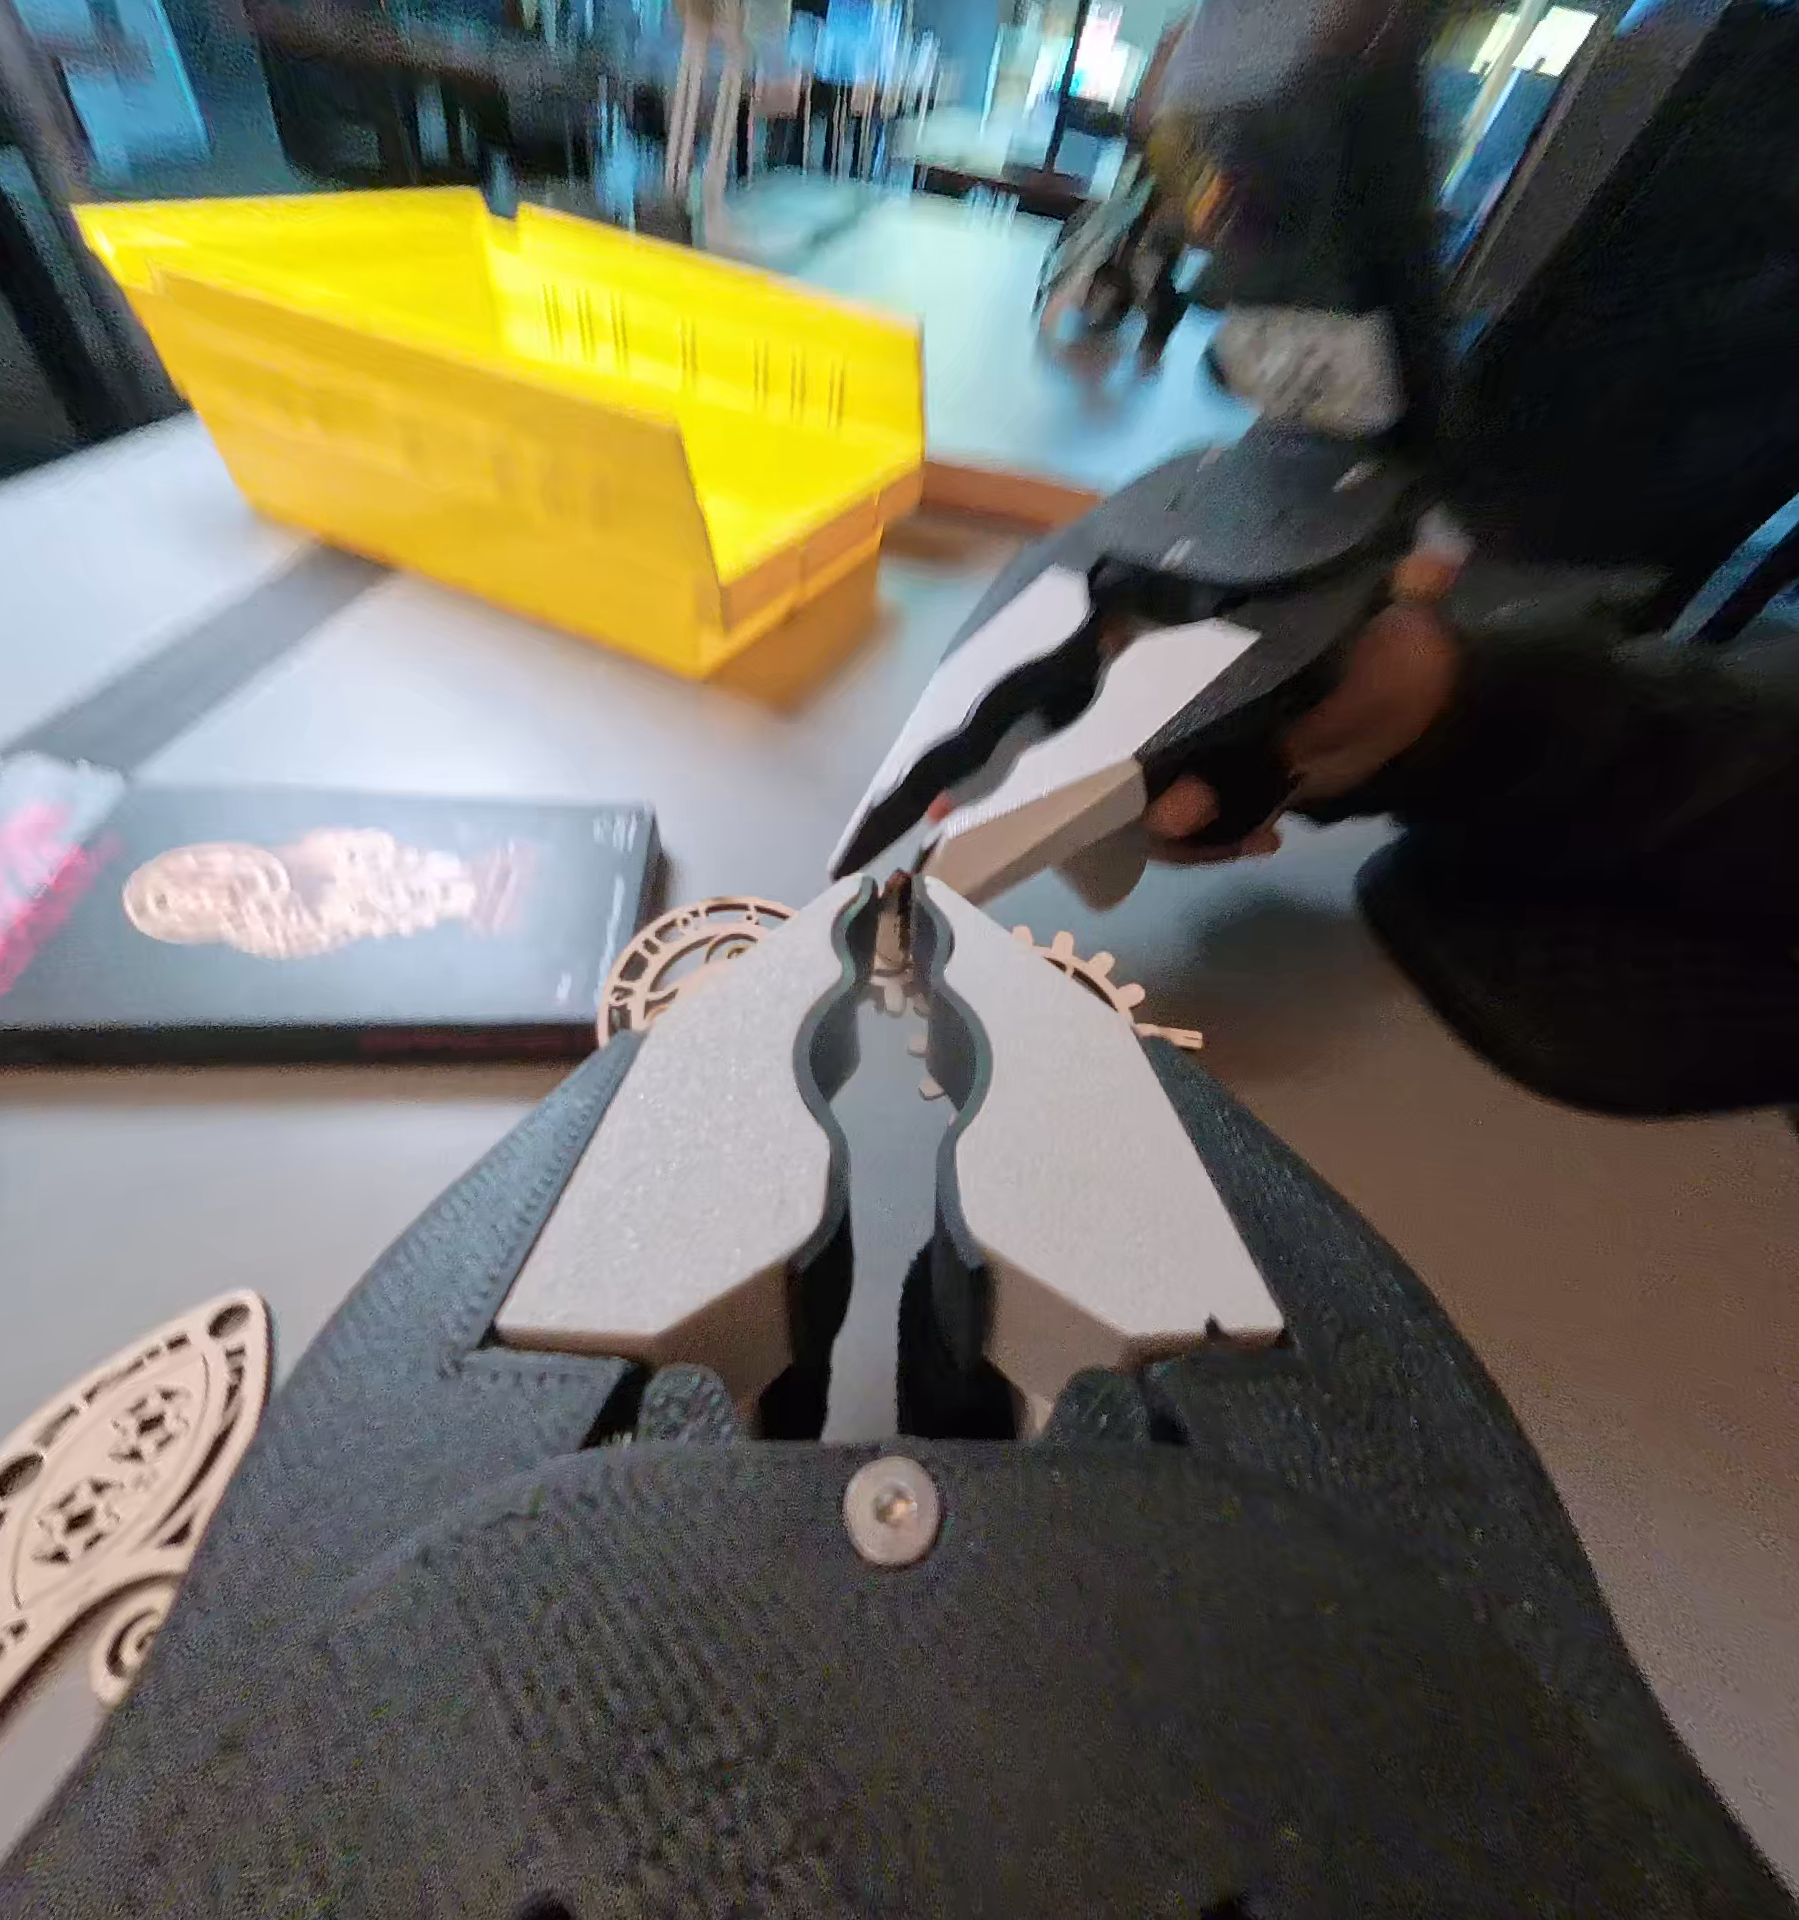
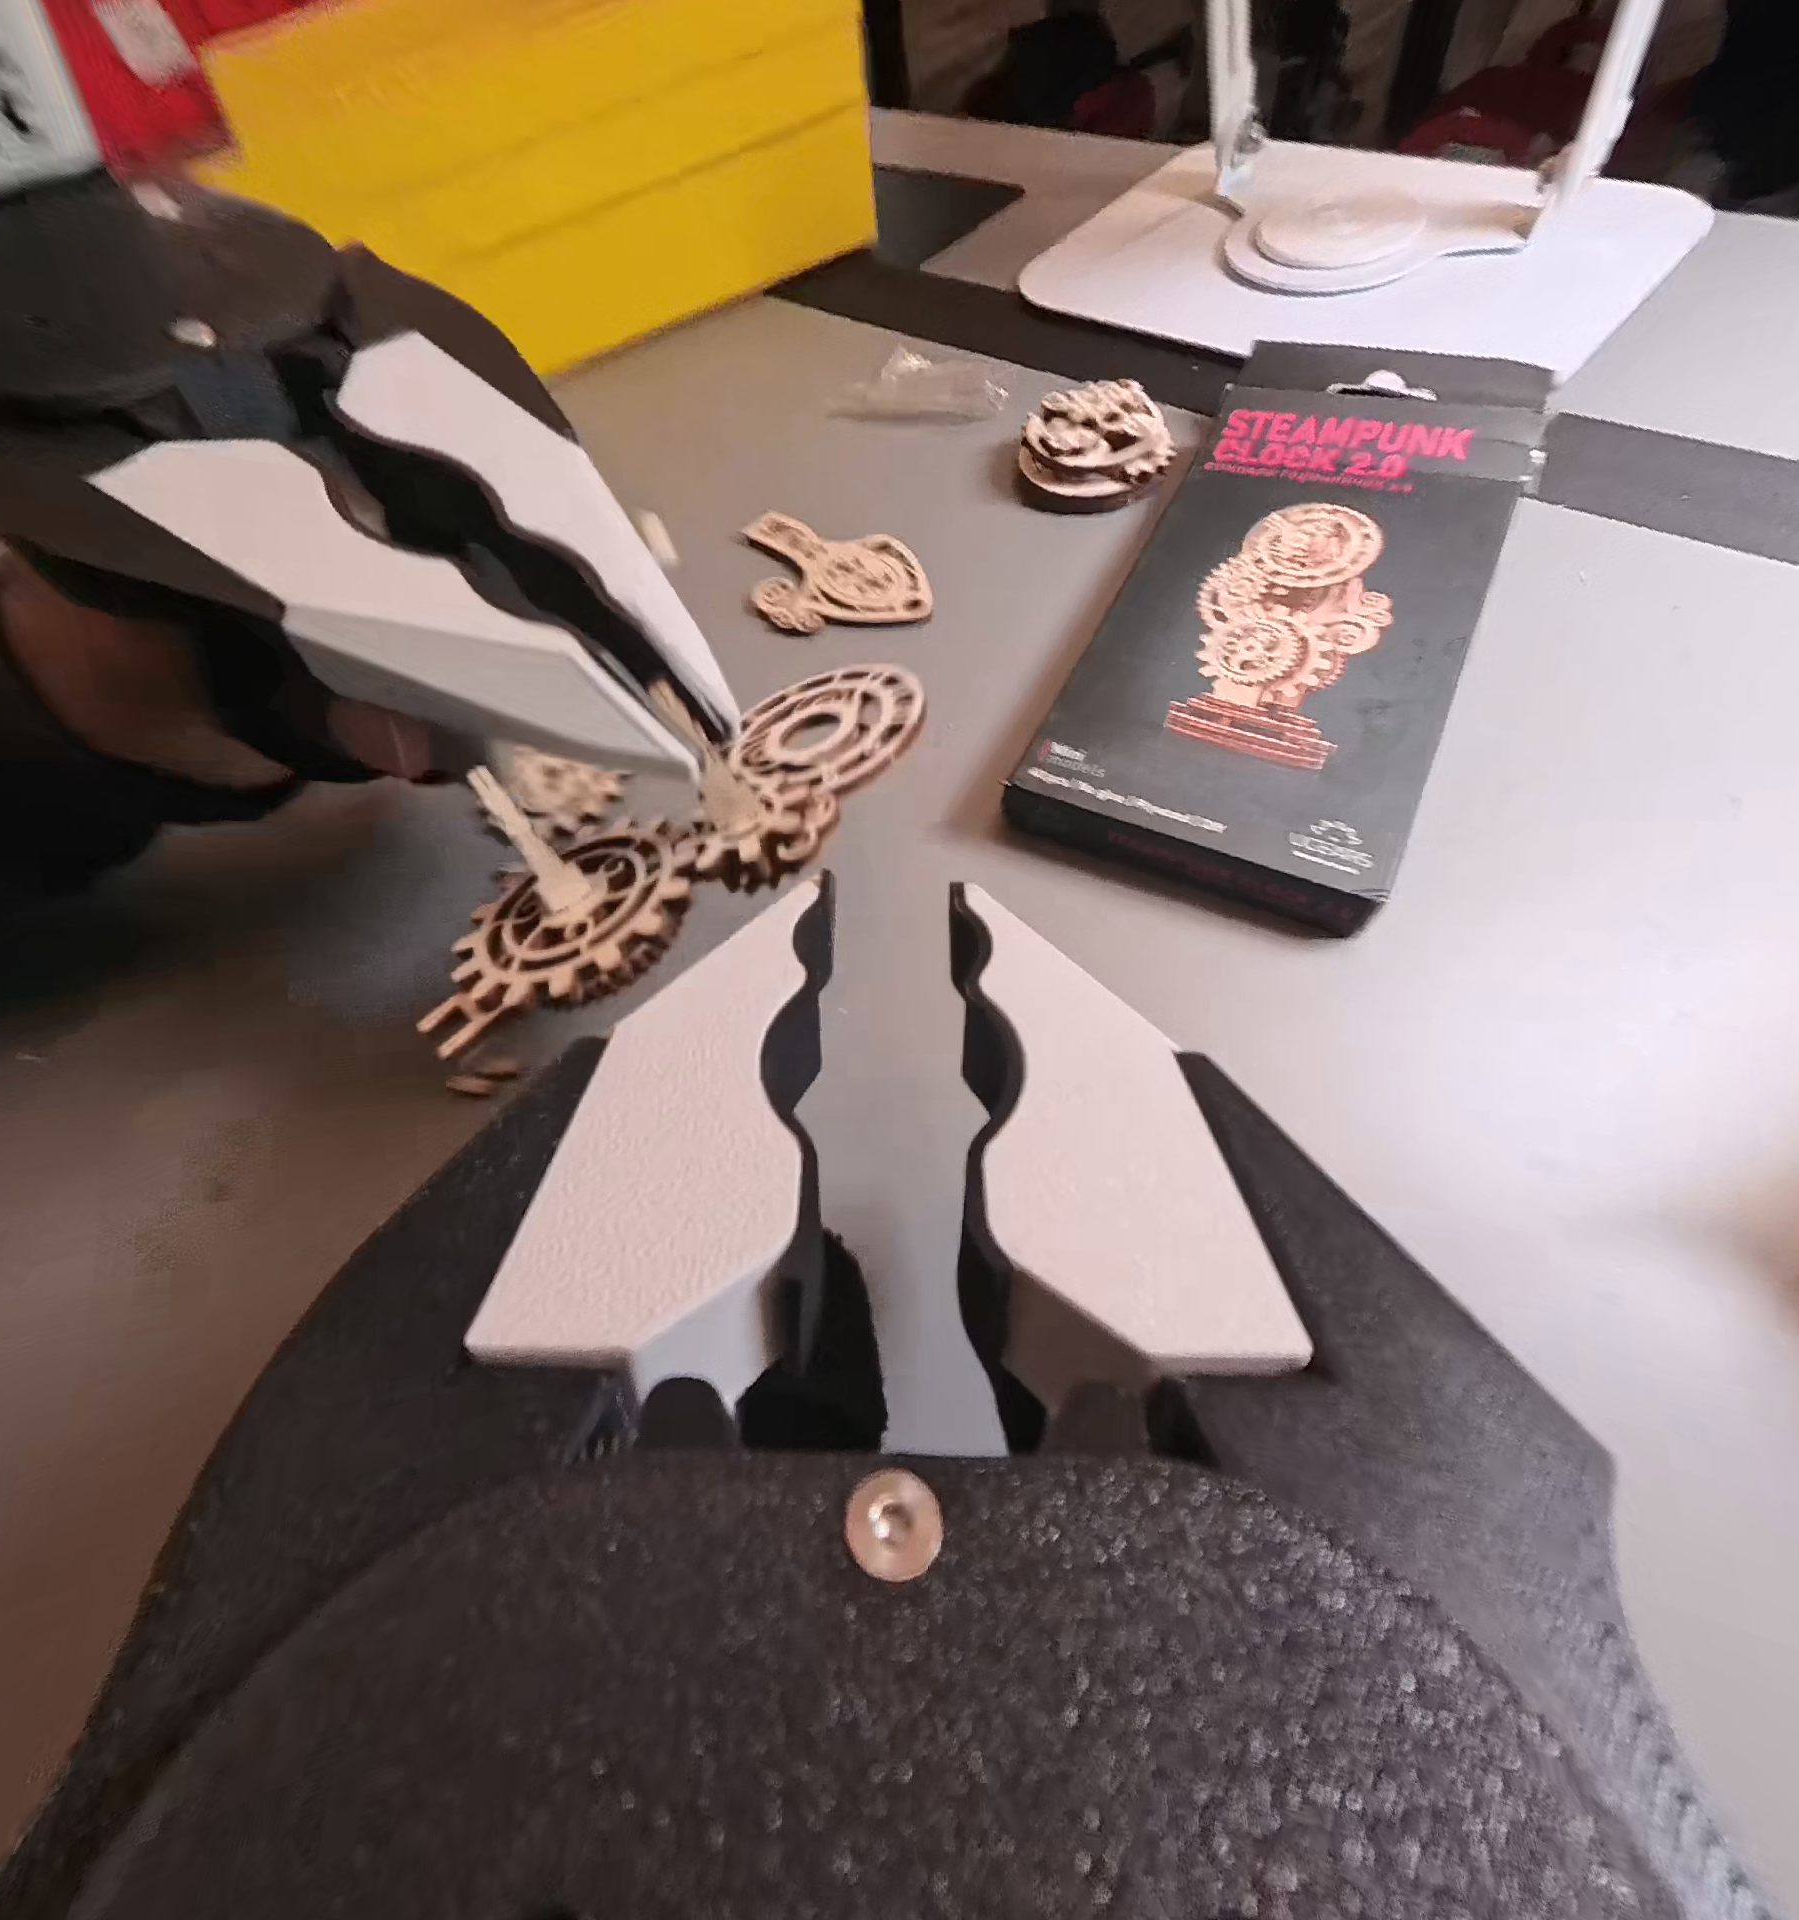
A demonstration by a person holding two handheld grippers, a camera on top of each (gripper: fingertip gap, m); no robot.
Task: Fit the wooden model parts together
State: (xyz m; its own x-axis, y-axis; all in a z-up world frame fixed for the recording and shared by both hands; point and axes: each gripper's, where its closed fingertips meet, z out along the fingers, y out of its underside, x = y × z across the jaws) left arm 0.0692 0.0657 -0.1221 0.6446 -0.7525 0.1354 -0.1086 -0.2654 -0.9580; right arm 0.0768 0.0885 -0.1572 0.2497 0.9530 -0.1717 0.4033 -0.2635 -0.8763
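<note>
Grey worktop [image 2: 1497, 1039] carries the yellow bin [image 1: 521, 416] and black kit box [image 2: 1279, 644]. Beside the box lies the wooden gear assembly [image 2: 666, 842]: pale laser-cut filigree wheels, two pegs upright. Left claw [image 2: 713, 743] pinches one peg [image 2: 729, 805]; right claw [image 2: 890, 894] hovers spread, empty.

Box [image 2: 1279, 644] right of gear assembly [image 2: 666, 831]
</note>
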